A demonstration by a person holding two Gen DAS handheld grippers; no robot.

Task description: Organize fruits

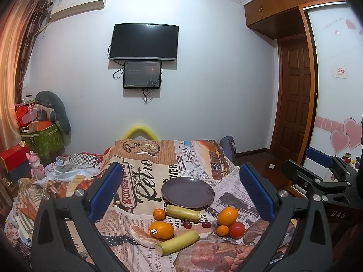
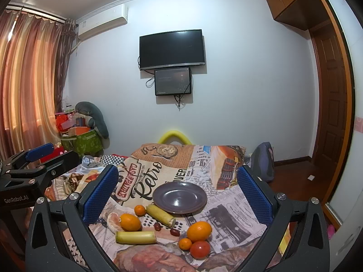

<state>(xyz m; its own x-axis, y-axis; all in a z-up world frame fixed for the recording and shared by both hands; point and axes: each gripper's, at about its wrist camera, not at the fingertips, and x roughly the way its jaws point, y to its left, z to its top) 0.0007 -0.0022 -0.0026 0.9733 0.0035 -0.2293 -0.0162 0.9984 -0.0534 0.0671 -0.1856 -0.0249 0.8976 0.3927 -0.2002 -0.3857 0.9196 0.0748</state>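
We find the fruit loose on a newspaper-print cloth [image 2: 238, 215] over the desk, grouped just in front of an empty grey plate [image 2: 179, 197] that we judge to be the collection point. Nearest the plate lie a small mandarin [image 2: 139, 210] and a cut sugarcane piece [image 2: 160, 215]; a second sugarcane piece [image 2: 135, 237] lies closer to us, just beside a stickered orange [image 2: 130, 222] and a peeled citrus [image 2: 114, 221]. Two dark grapes [image 2: 166, 229] sit in the middle. To the right, a large orange [image 2: 199, 231], a second small mandarin [image 2: 185, 243] and a tomato [image 2: 199, 249] touch one another. We expect the oranges to be firm, round and prone to roll: take them across the widest part. The tomato, grapes and peeled citrus are soft and will bruise or burst, so close lightly. The cane pieces appear stiff and smooth; grip them mid-length, across the axis. The left gripper [image 1: 179, 190] hovers short of the fruit with its jaws released at full spread, nothing between them and nothing touched. The right gripper [image 2: 178, 192] is likewise fully spread, empty and clear of the cloth.
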